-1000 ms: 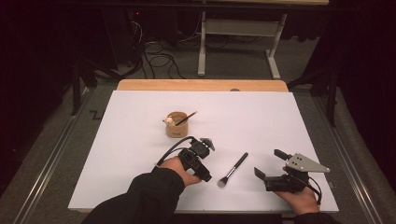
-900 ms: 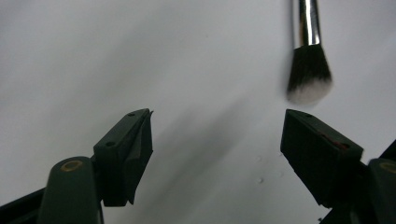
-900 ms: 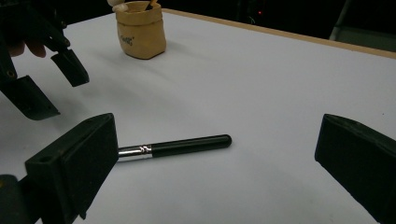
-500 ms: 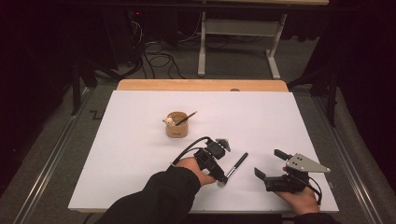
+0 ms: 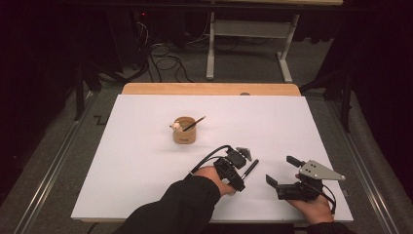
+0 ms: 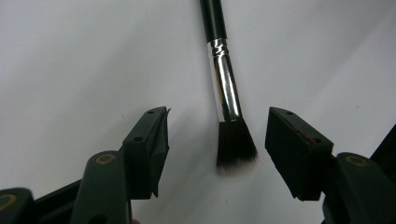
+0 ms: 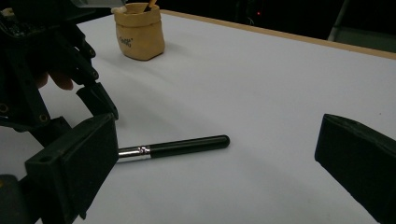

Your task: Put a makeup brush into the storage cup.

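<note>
A black makeup brush (image 5: 252,167) with a silver ferrule lies on the white table (image 5: 146,185), its handle (image 7: 187,146) pointing away from me. My left gripper (image 5: 243,157) reaches down over its bristle end. In the left gripper view the jaws (image 6: 218,122) stand on either side of the dark bristles (image 6: 236,149) with a gap on each side. They have just been closing and do not touch the brush. My right gripper (image 5: 281,170) rests open at the front right with nothing in it, its wide-apart jaws (image 7: 222,142) aimed toward the brush.
A tan pot (image 5: 185,131) stands at mid table, holding a dark stick and something white; it also sits at the top left of the right gripper view (image 7: 140,37). A wooden strip (image 5: 209,88) borders the table's far edge. Cables and a metal stand lie on the floor beyond.
My left hand has moved right, from beside the brush to over its bristle end, and its jaws have narrowed. The right gripper and the brush have stayed put.
</note>
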Motion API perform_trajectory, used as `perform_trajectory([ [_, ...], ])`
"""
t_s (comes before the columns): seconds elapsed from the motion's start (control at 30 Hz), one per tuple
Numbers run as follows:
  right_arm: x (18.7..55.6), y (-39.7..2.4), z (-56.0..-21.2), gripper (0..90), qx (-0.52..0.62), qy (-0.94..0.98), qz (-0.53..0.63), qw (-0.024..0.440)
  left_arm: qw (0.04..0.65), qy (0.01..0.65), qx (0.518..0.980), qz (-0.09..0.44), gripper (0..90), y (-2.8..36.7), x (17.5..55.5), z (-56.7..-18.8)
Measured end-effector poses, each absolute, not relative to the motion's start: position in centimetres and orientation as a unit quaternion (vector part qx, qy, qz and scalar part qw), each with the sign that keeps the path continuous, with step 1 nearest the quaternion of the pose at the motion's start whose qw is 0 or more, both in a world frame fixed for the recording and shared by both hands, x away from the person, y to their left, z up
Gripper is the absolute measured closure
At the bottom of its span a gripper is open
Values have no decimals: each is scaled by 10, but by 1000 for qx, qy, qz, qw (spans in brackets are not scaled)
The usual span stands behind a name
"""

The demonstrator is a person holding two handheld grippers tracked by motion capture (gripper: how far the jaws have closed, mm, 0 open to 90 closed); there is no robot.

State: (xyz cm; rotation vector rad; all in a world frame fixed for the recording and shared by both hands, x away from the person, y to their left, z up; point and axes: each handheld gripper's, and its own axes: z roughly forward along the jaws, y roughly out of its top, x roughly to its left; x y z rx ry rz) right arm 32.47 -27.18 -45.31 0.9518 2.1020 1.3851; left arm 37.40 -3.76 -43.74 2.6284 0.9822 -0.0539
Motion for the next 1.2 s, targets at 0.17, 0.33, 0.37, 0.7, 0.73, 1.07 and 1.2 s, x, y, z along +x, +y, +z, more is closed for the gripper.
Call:
perform_trajectory([
  [0.17,325,-272,-453,2,342,761,503,224,161,348,923,-16,398,-39,373,-438],
  [0.33,325,-270,-453,2,346,761,503,221,159,349,923,-10,409,-38,376,-438],
  [0.37,325,-270,-453,2,342,762,503,222,161,351,922,-10,415,-38,377,-438],
  [0.7,325,-272,-453,2,345,761,503,222,166,354,920,-19,444,-39,380,-441],
  [0.73,325,-272,-453,2,345,761,503,222,165,353,921,-20,442,-40,380,-442],
  [1.07,325,-271,-453,2,343,762,503,221,170,353,920,-18,506,-49,379,-446],
  [1.2,325,-271,-453,3,342,762,503,222,165,349,922,-11,556,-52,378,-447],
])
